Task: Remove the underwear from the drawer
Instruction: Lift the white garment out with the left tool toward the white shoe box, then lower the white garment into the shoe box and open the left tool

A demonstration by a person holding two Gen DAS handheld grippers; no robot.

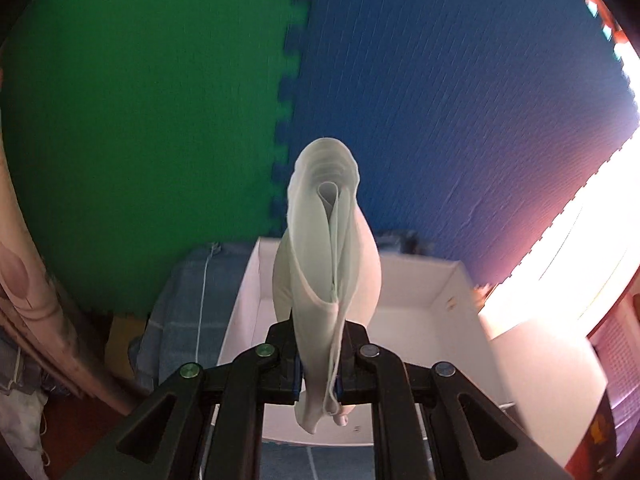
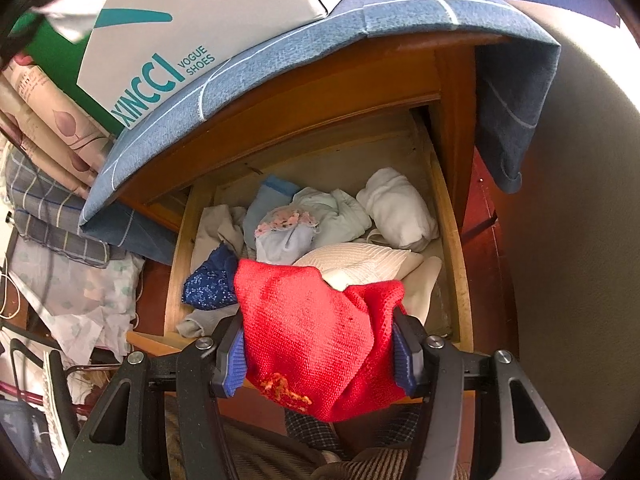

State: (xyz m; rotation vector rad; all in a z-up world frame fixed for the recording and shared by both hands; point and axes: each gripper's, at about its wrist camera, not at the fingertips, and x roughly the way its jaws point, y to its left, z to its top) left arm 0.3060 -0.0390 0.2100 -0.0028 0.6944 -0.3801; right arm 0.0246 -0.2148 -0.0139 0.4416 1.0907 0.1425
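Nearest in the left wrist view, the left gripper (image 1: pixel 318 364) is clamped tight on a pale mint-white folded cloth garment (image 1: pixel 326 248) — the fabric stands up from between the black fingers, its folded layers fanning open at the top. Just beyond it sits an open white cardboard box (image 1: pixel 436 304) on a blue checked cloth (image 1: pixel 180 312). Farther back, the wall is covered in green and blue interlocking foam mats (image 1: pixel 360 60).

In the right wrist view, the right gripper (image 2: pixel 320 352) grips a bulky red knitted garment (image 2: pixel 312 328) between its blue-padded fingers, held over the near edge of the open wooden drawer (image 2: pixel 452 248). Inside the drawer lie more clothes — a dark blue glittery piece (image 2: pixel 208 280) at the near left, a cream ribbed piece (image 2: pixel 360 260) in the middle, a rolled white garment (image 2: pixel 396 208) at the far right. Above the drawer, the wooden cabinet (image 2: pixel 320 92) top carries the same blue checked cloth and a white shoe box with teal lettering (image 2: pixel 180 28).
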